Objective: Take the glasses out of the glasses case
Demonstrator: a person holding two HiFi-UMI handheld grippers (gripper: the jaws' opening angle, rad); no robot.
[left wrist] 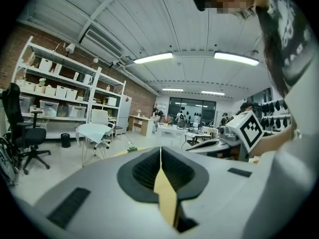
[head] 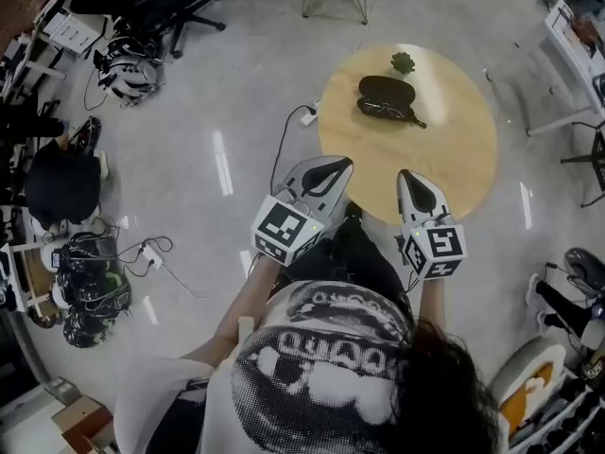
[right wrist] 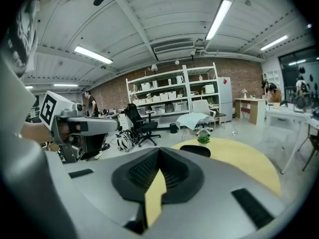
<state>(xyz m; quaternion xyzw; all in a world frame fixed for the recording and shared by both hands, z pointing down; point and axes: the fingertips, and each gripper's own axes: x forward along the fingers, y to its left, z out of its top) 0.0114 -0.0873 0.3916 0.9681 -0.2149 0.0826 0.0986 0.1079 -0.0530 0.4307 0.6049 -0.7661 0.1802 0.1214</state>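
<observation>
The left gripper (left wrist: 160, 150) had its jaws pressed together with nothing between them; the right gripper (right wrist: 159, 153) was the same, closed and empty; both pointed out at the round table (head: 444, 149); the glasses case (head: 385, 90) lay on the far part of the table, ahead of both and well apart from them, its long side running left to right; a little green plant (head: 404, 61) sat just behind it; the right gripper seemed to point at it more straight; the left gripper's own body hid the case in its view; I could not tell if the case was open, or pick out the glasses.
</observation>
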